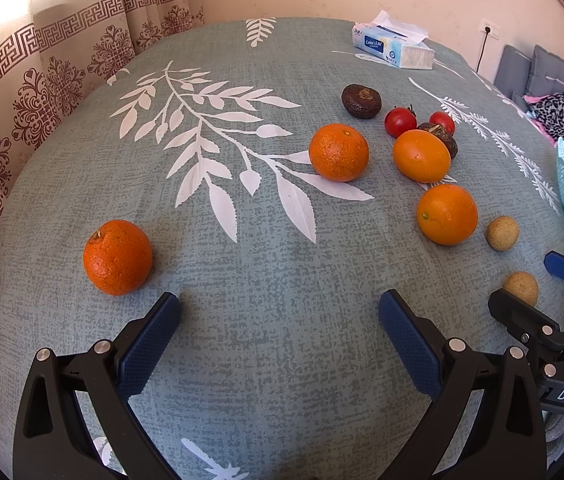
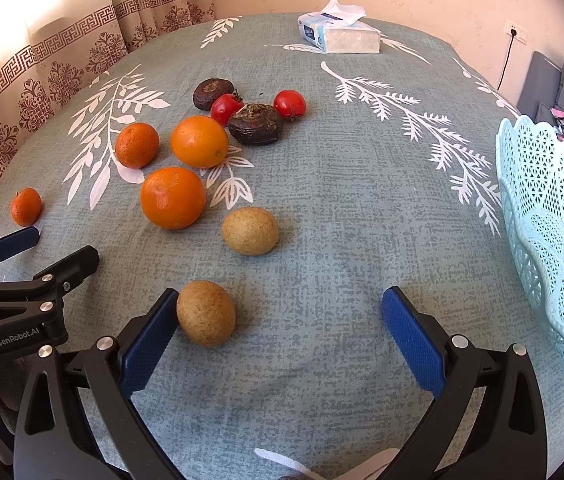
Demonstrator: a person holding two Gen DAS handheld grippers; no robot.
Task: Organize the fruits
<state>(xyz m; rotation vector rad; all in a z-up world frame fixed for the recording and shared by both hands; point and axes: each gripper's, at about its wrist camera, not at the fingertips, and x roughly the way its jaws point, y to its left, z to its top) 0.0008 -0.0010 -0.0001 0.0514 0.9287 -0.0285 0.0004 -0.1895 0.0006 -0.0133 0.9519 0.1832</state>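
Fruit lies loose on a grey-green leaf-print cloth. Two smooth oranges, two rough mandarins, two red tomatoes and two dark brown wrinkled fruits sit at the left and middle. Two tan round fruits lie nearer. My right gripper is open low over the cloth, its left pad touching the near tan fruit. My left gripper is open and holds nothing, with the lone mandarin just beyond its left finger.
A pale blue lattice basket stands at the right edge of the cloth, nothing visible inside. A tissue pack lies at the far side. Patterned curtains hang on the left. Grey cushions and a wall socket are at the far right.
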